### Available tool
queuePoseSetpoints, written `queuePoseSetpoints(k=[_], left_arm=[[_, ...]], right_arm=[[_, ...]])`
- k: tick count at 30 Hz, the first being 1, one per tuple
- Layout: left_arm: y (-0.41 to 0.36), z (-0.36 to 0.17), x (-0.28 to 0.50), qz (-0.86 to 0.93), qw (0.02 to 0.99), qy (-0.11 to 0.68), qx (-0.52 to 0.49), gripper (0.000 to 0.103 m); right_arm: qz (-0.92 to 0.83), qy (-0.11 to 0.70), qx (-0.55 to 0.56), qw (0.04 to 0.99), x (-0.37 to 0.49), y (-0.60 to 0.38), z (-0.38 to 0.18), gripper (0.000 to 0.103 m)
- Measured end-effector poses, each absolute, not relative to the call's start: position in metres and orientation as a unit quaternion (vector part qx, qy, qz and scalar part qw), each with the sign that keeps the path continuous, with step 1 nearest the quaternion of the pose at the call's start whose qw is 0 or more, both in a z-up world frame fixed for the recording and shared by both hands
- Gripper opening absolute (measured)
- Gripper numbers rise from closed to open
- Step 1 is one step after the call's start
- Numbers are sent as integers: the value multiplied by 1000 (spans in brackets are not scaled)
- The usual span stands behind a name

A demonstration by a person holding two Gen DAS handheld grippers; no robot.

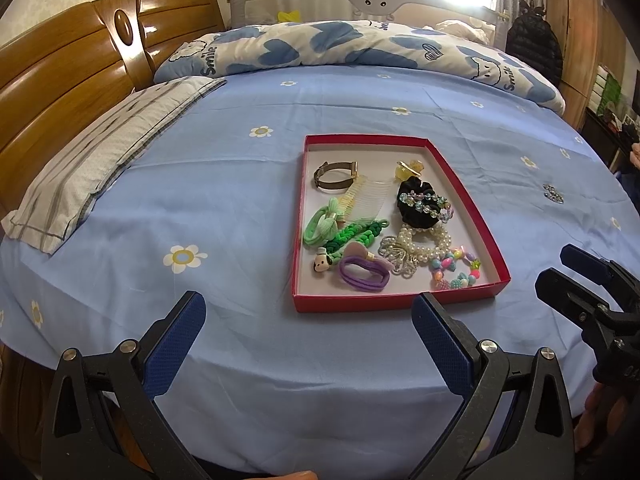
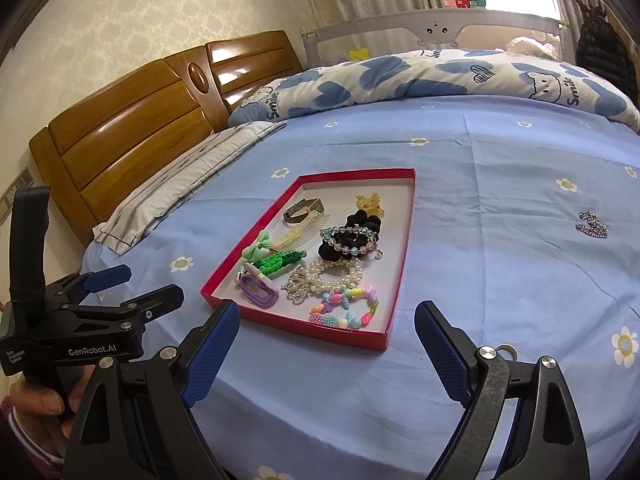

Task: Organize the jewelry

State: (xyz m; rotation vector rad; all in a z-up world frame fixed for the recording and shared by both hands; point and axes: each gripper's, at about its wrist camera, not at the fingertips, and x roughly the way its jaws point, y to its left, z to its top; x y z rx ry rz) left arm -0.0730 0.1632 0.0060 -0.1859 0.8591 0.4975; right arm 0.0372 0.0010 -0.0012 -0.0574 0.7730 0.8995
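Jewelry and hair accessories fill a shallow red box (image 1: pixel 400 302) on a blue flowered bedsheet (image 1: pixel 224 184): a pearl bracelet (image 2: pixel 340 272), a pastel bead bracelet (image 2: pixel 346 308), a black scrunchie (image 2: pixel 352 240), a comb (image 1: pixel 368 200) and a purple hair tie (image 1: pixel 364 276) among them. One sparkly rhinestone piece (image 2: pixel 591 225) lies alone on the sheet, well apart to the box's right; its exact type is hard to make out. The left gripper (image 1: pixel 310 322) and right gripper (image 2: pixel 326 334) both hover near the box's front edge, fingers spread wide and holding nothing. Each gripper's body is cut off by the frame.
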Motion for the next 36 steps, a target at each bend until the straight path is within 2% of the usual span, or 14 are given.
queuePoseSetpoints(k=[36], left_arm=[[161, 6, -72, 242, 875, 411, -79, 103]], right_arm=[[425, 362, -24, 829, 35, 2, 5, 91]])
